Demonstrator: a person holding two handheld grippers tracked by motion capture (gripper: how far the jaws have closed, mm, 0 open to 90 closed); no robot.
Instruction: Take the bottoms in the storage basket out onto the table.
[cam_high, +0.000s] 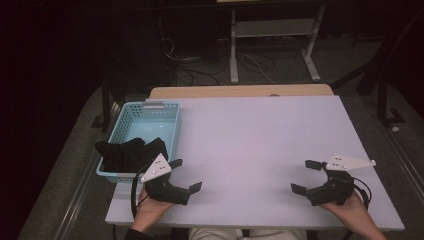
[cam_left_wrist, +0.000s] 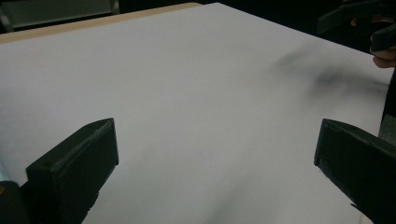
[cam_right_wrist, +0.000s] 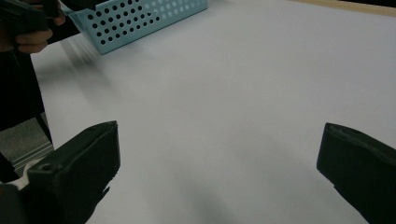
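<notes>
My left gripper (cam_high: 186, 175) rests near the front left of the white table (cam_high: 260, 135), its jaws wide apart with nothing between them. In the left gripper view its jaws (cam_left_wrist: 215, 158) frame bare tabletop. My right gripper (cam_high: 306, 176) sits at the front right, also open and empty, pointing toward the left. The right gripper view has its jaws (cam_right_wrist: 217, 163) over bare table. A light blue perforated basket (cam_high: 145, 120) stands at the table's left edge, just behind the left gripper, with dark black cloth (cam_high: 127, 152) in its near end and spilling over the rim.
The basket (cam_right_wrist: 140, 16) appears at the top left of the right gripper view beside the other hand. A tan wooden strip (cam_high: 240, 91) runs along the table's far edge. Beyond it on the dark floor are cables and a white metal frame (cam_high: 272, 45).
</notes>
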